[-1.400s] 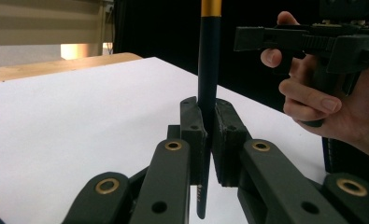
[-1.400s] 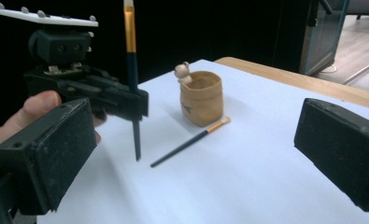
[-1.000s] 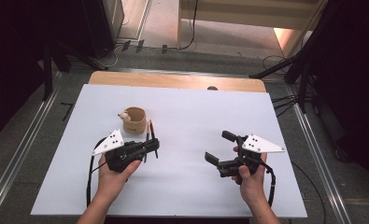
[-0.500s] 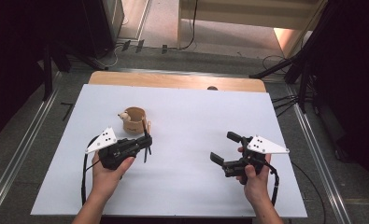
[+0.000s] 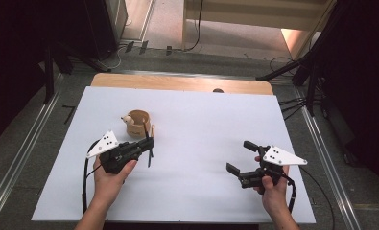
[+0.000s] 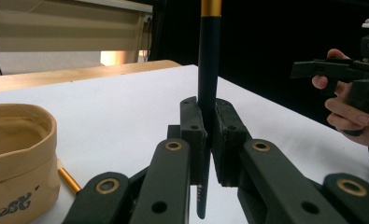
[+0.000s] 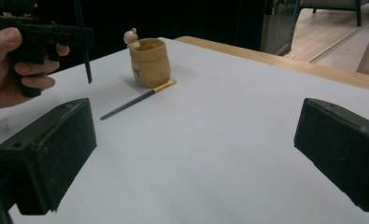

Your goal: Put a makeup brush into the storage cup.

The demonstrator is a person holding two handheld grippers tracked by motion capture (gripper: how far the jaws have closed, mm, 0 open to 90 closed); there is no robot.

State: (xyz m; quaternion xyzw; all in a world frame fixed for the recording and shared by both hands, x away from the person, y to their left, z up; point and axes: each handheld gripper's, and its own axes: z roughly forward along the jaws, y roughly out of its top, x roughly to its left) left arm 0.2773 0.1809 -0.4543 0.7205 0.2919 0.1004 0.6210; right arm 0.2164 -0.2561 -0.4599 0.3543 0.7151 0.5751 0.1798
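Observation:
My left gripper (image 5: pixel 148 143) (image 6: pixel 208 122) is shut on a dark brush (image 6: pixel 207 70) with a gold band, held upright just in front of a small tan pouch (image 5: pixel 138 122) (image 6: pixel 14 149). A second brush (image 7: pixel 134 100) (image 5: pixel 149 159) lies on the white table with its gold end (image 6: pixel 69 180) touching the pouch. In the right gripper view the held brush (image 7: pixel 82 51) hangs above the sheet, left of the pouch (image 7: pixel 150 63). At the near right, my right gripper (image 5: pixel 240 156) (image 7: pixel 196 154) is open above bare table with nothing between its jaws.
A white sheet (image 5: pixel 211 124) covers the table, with a wooden strip (image 5: pixel 177 82) along the far edge. A small bead figure (image 7: pixel 131 35) sits on the pouch's rim. Dark stands and cables lie on the floor around the table.
My right gripper has drifted right and toward the person. The left gripper has shifted slightly left, keeping the brush.

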